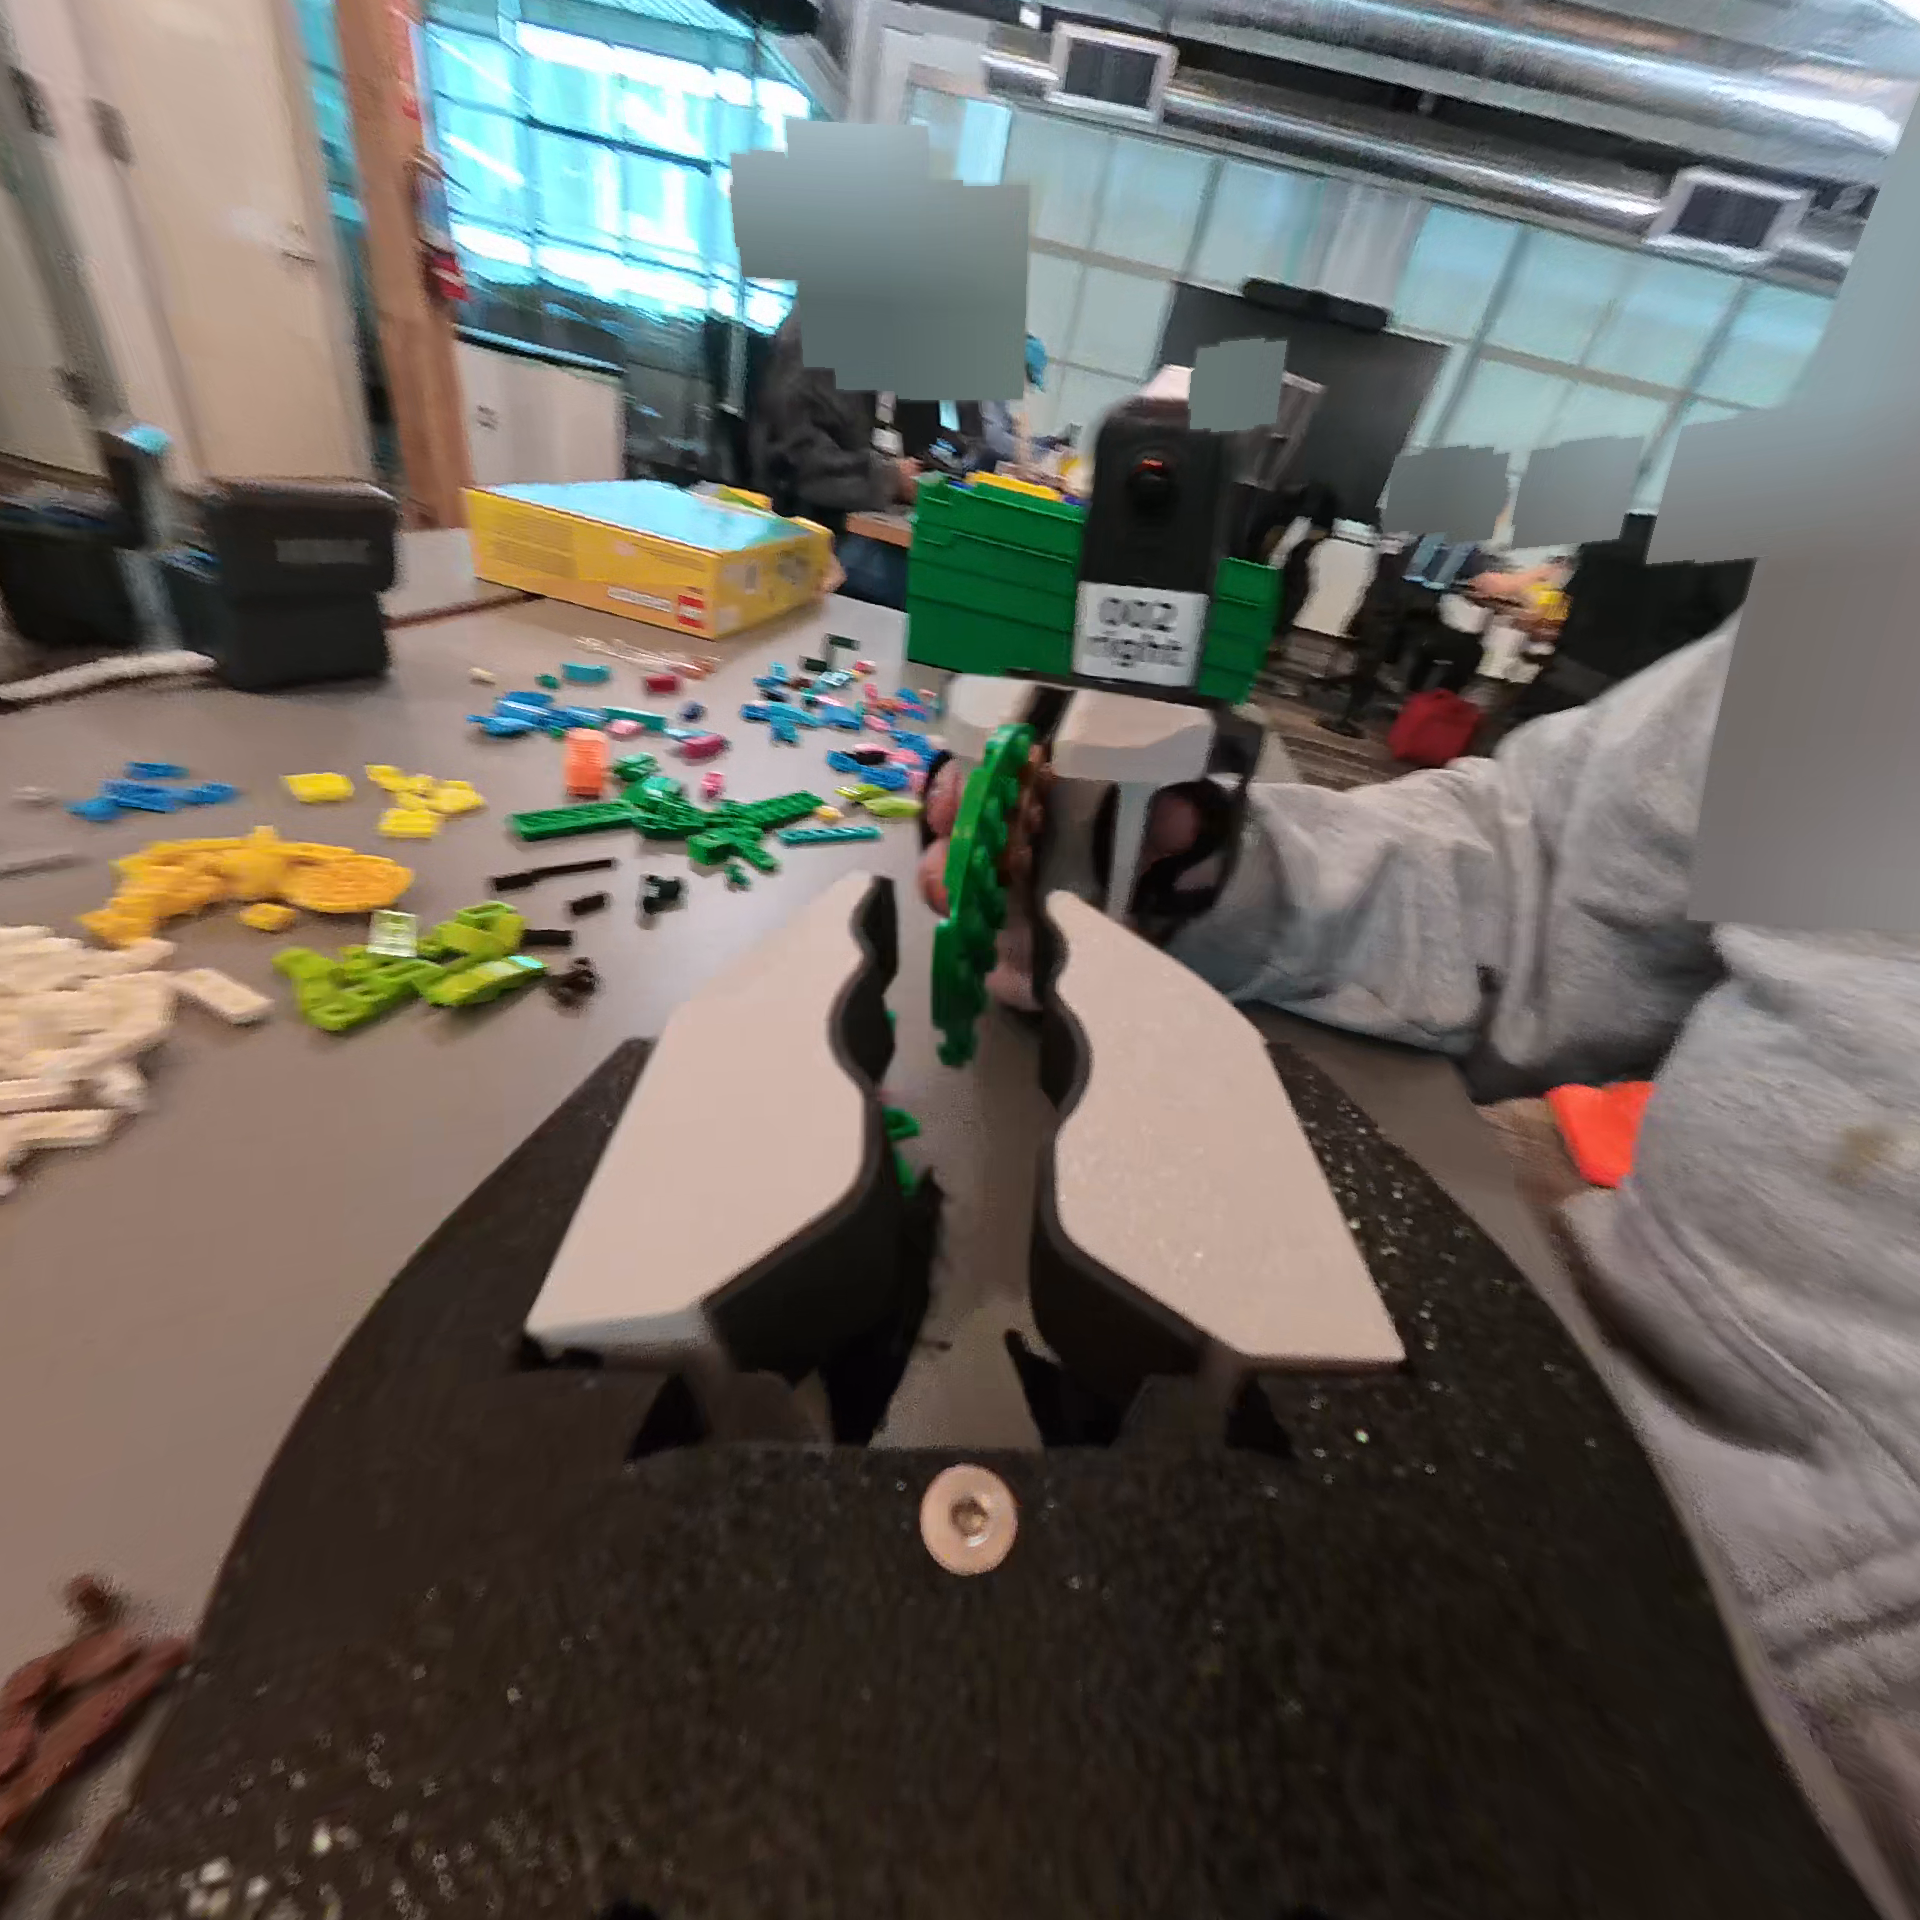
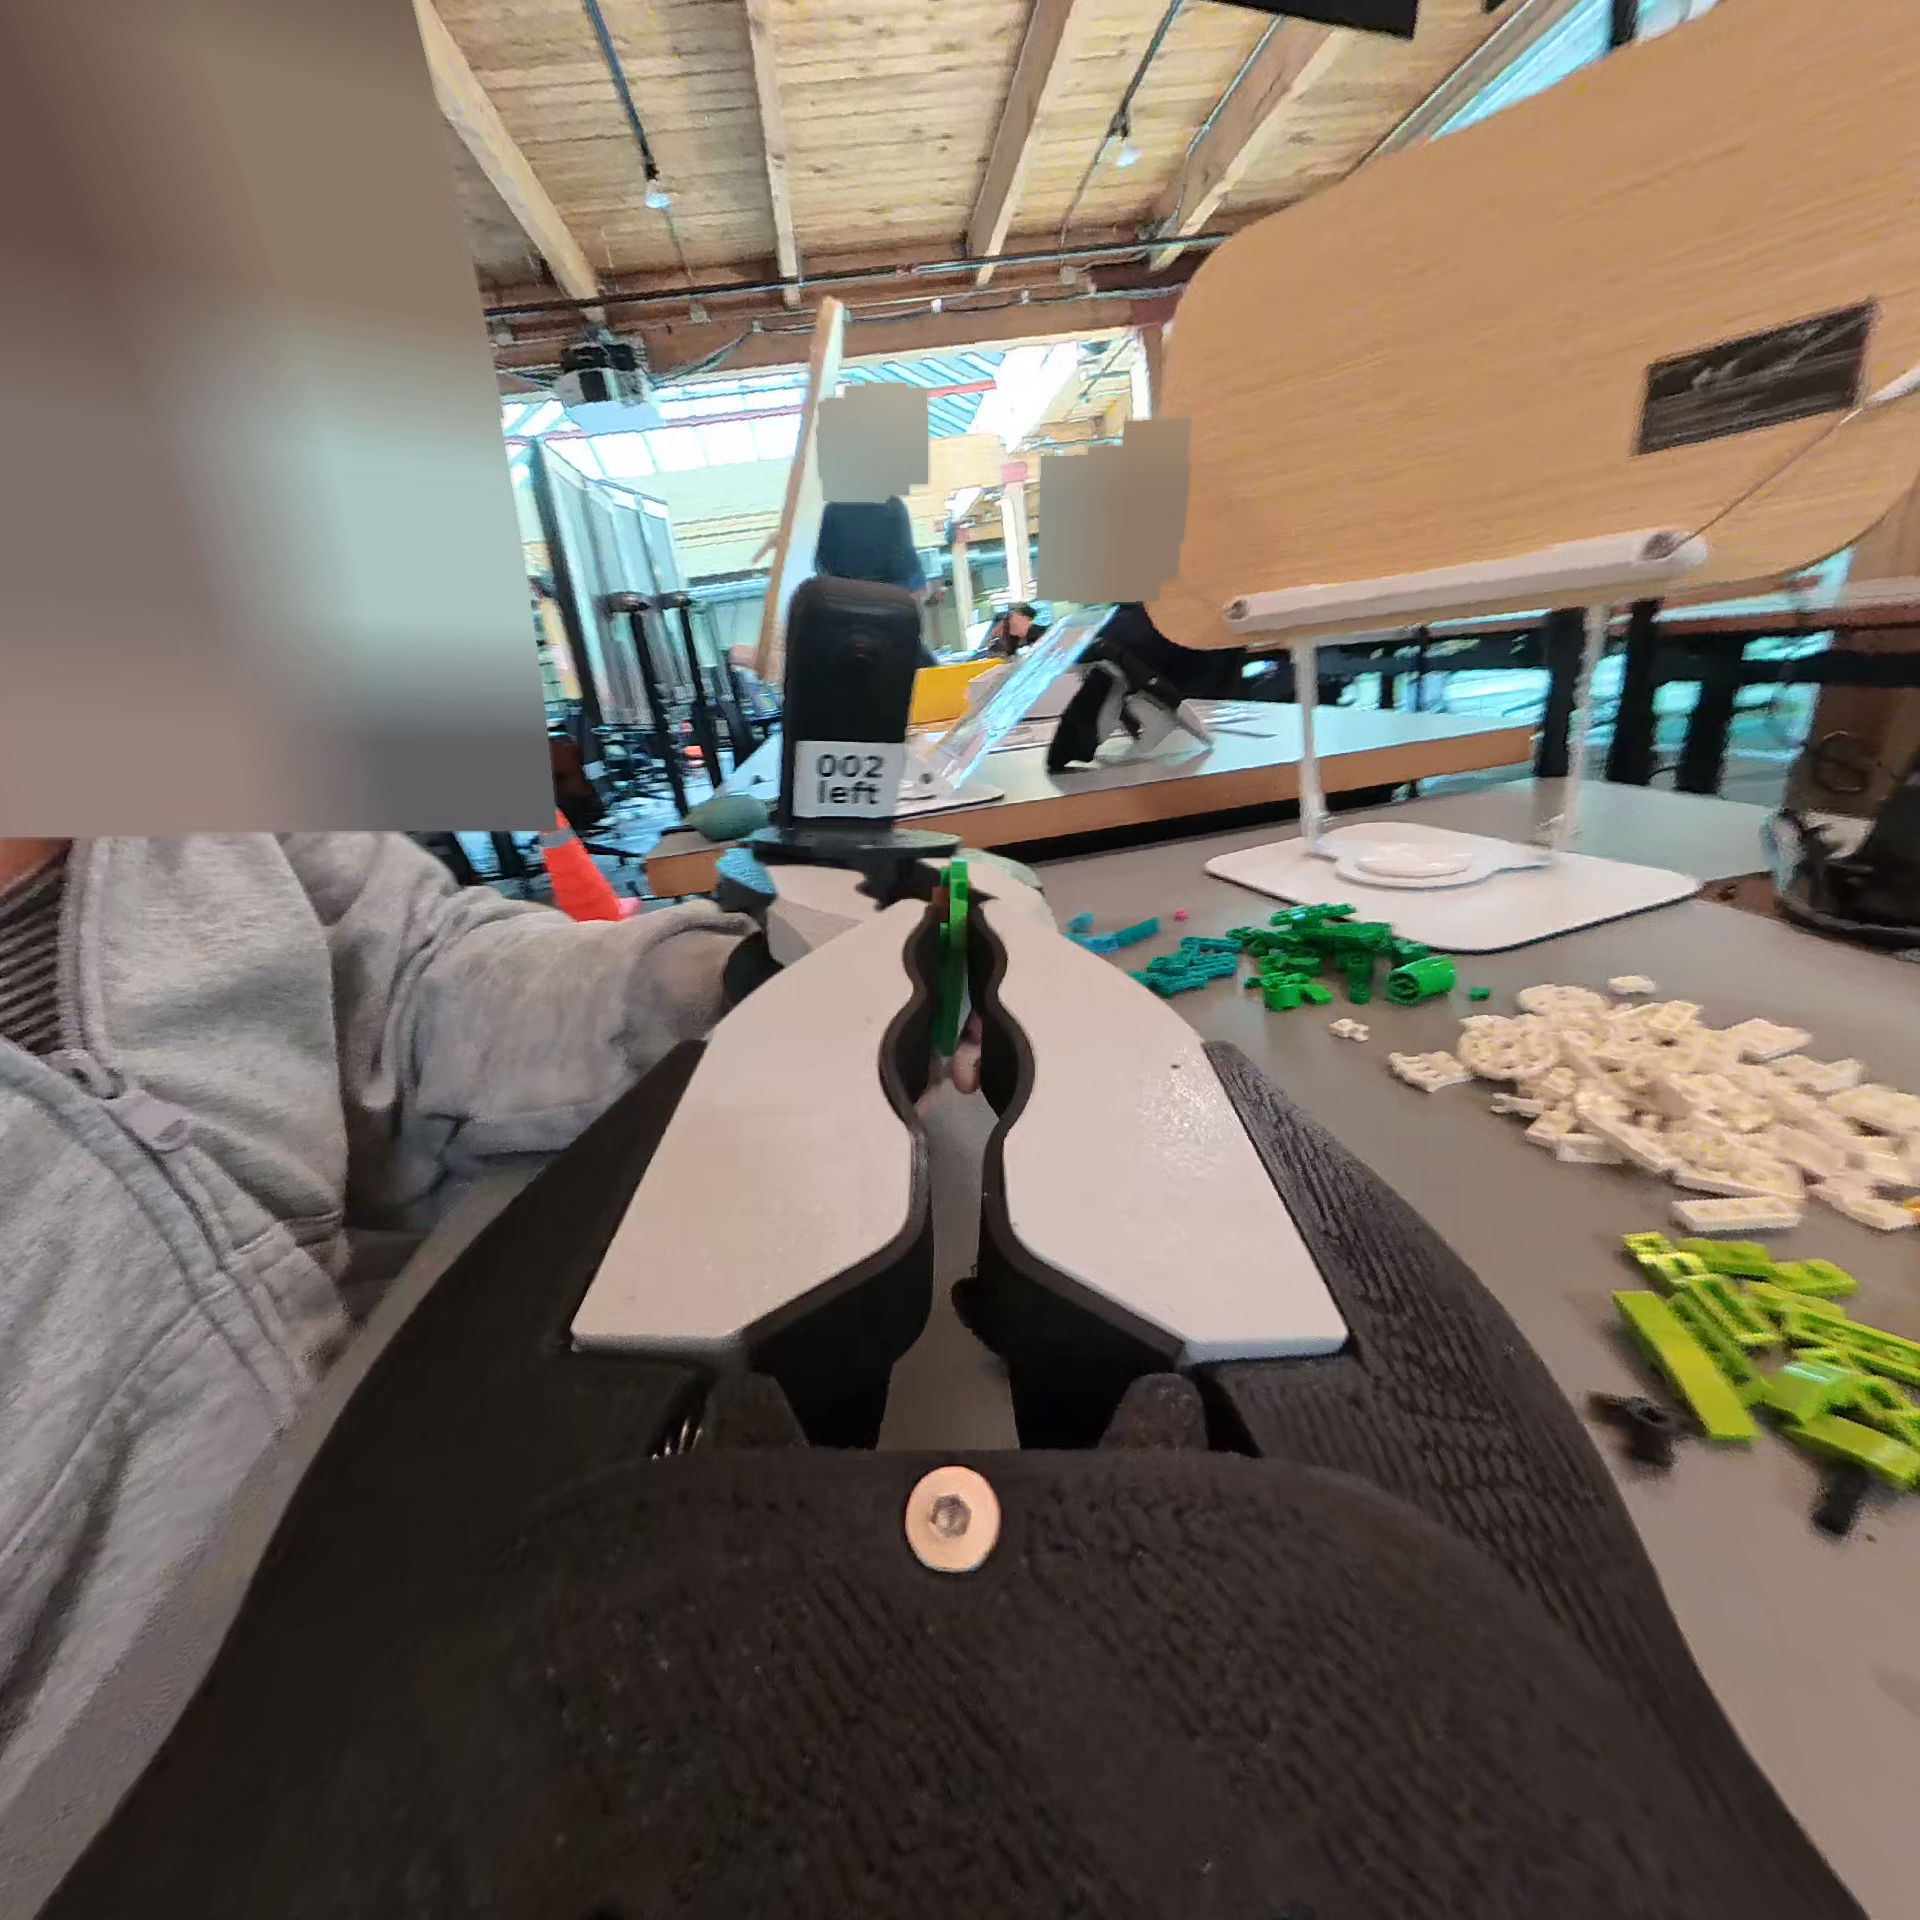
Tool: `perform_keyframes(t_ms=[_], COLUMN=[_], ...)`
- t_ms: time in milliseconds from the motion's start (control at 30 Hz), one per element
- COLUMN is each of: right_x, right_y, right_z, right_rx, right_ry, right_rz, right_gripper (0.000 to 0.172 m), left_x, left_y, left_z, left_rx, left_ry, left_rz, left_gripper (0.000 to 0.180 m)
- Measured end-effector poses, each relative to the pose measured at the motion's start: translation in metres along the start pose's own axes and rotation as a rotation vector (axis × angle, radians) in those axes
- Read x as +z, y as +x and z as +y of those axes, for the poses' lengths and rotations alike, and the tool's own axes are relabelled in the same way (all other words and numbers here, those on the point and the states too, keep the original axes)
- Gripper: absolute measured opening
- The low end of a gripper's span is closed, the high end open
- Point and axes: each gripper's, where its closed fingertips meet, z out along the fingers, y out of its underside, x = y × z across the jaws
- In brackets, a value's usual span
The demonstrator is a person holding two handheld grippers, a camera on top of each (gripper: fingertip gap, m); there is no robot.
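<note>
1. The worktop carries sorted heaps of toy bricks: white, yellow, lime, green, blue.
2. The right gripper has its fingers closed on a green studded plate, held on edge, with brown and pink pieces on its far face.
3. The left gripper has its fingers parted around the plate's lower edge, apparently not pressing.
4. Risk: with one grip only, a nudge could twist the plate loose.

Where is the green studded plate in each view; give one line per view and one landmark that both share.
Left wrist view: green studded plate on edge at centre, between the open left fingers.
Right wrist view: same plate at centre, pinched by the right fingertips.
Shared landmark: white brick pile.
</note>
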Motion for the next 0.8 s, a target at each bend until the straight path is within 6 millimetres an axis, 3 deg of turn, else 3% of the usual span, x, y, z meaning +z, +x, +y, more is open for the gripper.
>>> perform_keyframes(t_ms=[100, 167, 333, 600, 767, 800], right_x=[-0.002, -0.002, 0.005, 0.013, 0.013, 0.012], right_y=[0.011, 0.013, 0.008, -0.004, -0.003, -0.004], right_z=[-0.004, -0.005, 0.006, 0.022, 0.025, 0.022], right_rx=[-0.116, -0.224, -0.501, -0.864, -0.974, -0.979], right_ry=[0.006, -0.003, -0.092, -0.198, -0.226, -0.208], right_rz=[0.119, 0.184, 0.264, 0.293, 0.309, 0.320], right_gripper=[0.004, 0.003, 0.003, 0.004, 0.004, 0.012], left_x=[-0.005, -0.007, -0.004, -0.005, -0.003, -0.003], left_y=[-0.018, -0.024, -0.018, -0.018, -0.019, -0.021], left_z=[-0.004, -0.006, -0.008, -0.010, -0.003, -0.001], left_rx=[0.177, 0.364, 0.761, 1.035, 1.089, 1.070], left_ry=[0.004, -0.022, -0.066, -0.126, -0.184, -0.195], left_rz=[-0.193, -0.320, -0.464, -0.581, -0.570, -0.567], left_gripper=[0.042, 0.043, 0.039, 0.030, 0.019, 0.019])
